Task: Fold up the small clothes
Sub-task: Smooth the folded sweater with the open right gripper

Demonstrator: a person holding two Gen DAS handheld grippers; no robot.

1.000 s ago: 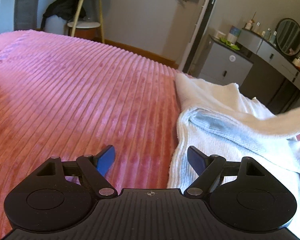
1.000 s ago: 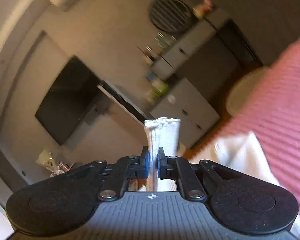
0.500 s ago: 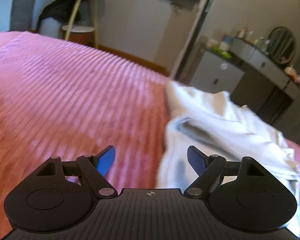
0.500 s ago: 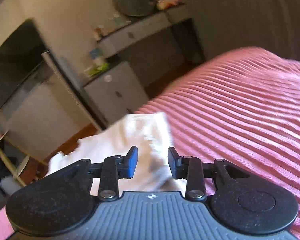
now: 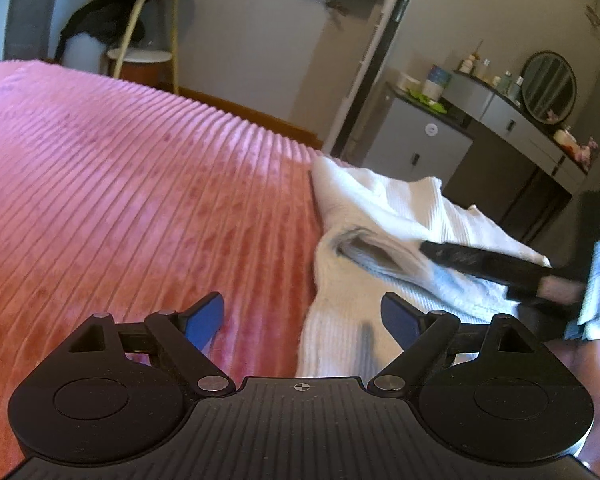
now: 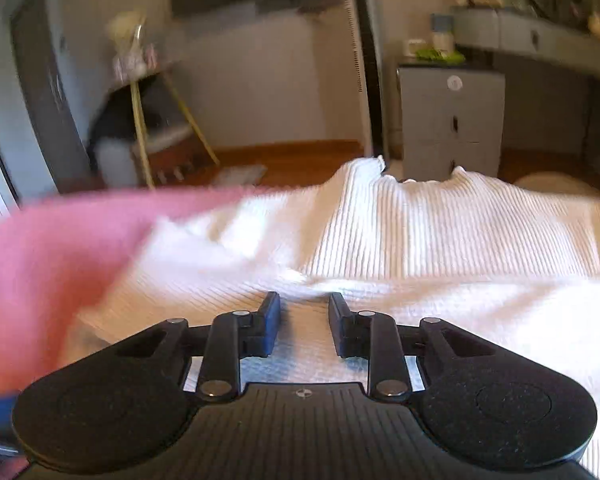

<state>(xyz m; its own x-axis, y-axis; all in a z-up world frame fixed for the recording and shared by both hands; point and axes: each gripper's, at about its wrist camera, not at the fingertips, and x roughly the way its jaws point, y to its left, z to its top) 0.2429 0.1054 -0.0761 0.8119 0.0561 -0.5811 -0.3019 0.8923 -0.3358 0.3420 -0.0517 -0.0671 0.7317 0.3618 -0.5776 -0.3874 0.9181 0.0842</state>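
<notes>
A small white ribbed garment (image 5: 384, 216) lies partly folded on the pink ribbed bedspread (image 5: 140, 184), near the bed's far right edge. My left gripper (image 5: 302, 318) is open and empty, low over the garment's near left edge. My right gripper (image 6: 304, 316) is open and empty, just above the garment (image 6: 420, 240). In the left wrist view the right gripper's dark fingers (image 5: 480, 260) reach over the garment from the right.
Beyond the bed are a grey cabinet (image 5: 416, 148), a dresser with a round mirror (image 5: 548, 88), a tall white tower unit (image 5: 376, 64) and a small round side table (image 5: 148, 20). Wooden floor lies past the bed edge.
My right gripper let go of the white garment, opened, and came down from the raised position to just over the cloth. The lifted flap now lies on the garment. The left gripper stayed open.
</notes>
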